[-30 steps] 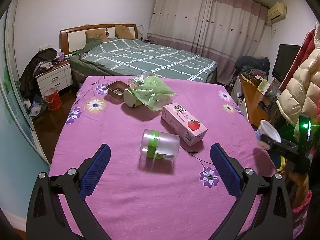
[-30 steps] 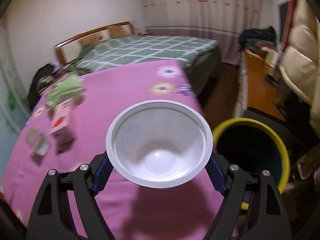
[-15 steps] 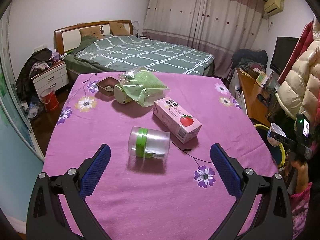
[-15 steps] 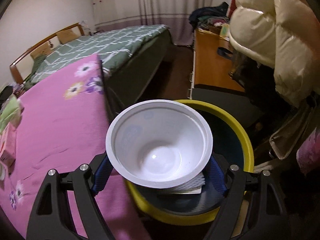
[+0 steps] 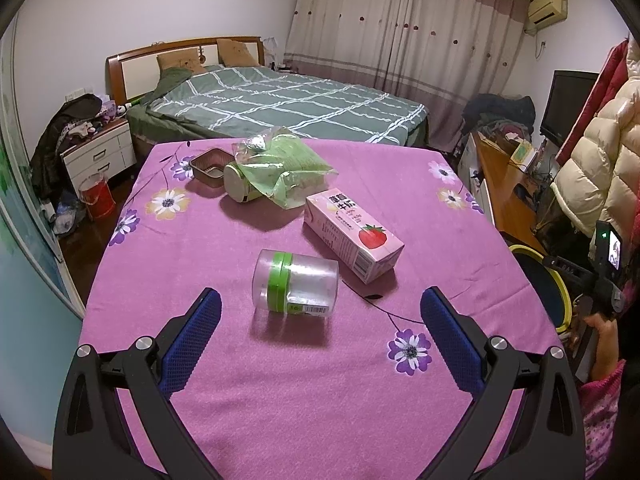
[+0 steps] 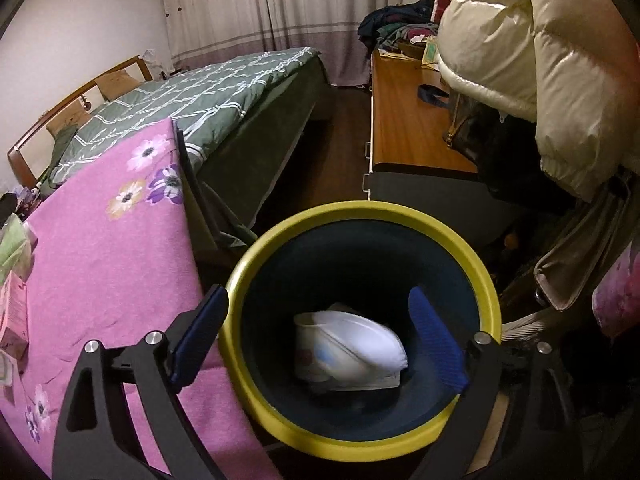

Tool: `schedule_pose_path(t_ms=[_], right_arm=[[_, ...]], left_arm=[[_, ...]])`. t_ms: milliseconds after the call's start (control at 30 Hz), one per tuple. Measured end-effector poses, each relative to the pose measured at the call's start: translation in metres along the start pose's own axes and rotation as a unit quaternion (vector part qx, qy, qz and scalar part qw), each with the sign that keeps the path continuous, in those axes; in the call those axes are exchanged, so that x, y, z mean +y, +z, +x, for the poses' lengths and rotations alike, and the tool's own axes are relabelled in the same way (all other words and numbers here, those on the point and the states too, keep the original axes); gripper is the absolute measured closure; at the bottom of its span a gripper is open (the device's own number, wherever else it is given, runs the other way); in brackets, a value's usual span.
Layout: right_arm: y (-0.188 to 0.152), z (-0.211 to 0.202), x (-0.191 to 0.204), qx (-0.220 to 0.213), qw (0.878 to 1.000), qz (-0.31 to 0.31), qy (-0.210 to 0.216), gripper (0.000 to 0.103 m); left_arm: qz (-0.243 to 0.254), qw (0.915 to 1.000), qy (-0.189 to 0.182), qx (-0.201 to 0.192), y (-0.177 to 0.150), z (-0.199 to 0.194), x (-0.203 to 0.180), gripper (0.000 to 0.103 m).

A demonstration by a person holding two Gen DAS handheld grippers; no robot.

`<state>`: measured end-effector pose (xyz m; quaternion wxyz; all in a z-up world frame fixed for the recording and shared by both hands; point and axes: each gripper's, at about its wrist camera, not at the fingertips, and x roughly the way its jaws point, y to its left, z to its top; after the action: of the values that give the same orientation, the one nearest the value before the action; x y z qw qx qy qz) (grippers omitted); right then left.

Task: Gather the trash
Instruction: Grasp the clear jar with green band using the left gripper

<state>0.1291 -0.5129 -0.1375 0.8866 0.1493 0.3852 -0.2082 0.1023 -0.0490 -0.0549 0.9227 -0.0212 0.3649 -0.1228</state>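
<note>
My left gripper [image 5: 316,316] is open and empty above the purple table [image 5: 280,392]. Just ahead of it a clear jar with a green band [image 5: 295,286] lies on its side. Beyond are a pink strawberry milk carton [image 5: 352,234], a green plastic bag over a cup [image 5: 276,168] and a brown tray [image 5: 211,164]. My right gripper [image 6: 318,328] is open and empty over the yellow-rimmed bin [image 6: 362,216]. A white bowl [image 6: 352,346] lies inside the bin on other trash. The bin also shows in the left wrist view [image 5: 560,292].
A bed with green bedding [image 5: 280,100] stands behind the table. A wooden desk [image 6: 408,120] and a cream puffer jacket [image 6: 532,40] are right of the bin. A nightstand [image 5: 98,156] and a red bucket [image 5: 96,200] stand at the left.
My right gripper opened over the bin and the white bowl dropped into it. The left gripper drifted slightly and stayed open.
</note>
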Motion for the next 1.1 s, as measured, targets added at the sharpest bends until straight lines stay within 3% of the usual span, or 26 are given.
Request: schedule_pose_path(t_ms=[233,533,1100], right_arm=[[-0.009,-0.013,0.028,-0.013,0.999,-0.025,0.027,0.016],[-0.024,-0.023,0.078,-0.024,0.995,-0.081,0.061,0.016],[-0.023,-0.017,0.082,-0.007,0.995,-0.075,0.068,0.016]], left_arm=[[-0.001,0.9999,0.001,0.013,-0.003,0.011,0.005,0.005],[0.002,0.9987,0.005,0.05,0.001,0.053,0.02,0.005],[0.052,0.9938,0.001,0.098,0.012,0.111,0.015,0.005]])
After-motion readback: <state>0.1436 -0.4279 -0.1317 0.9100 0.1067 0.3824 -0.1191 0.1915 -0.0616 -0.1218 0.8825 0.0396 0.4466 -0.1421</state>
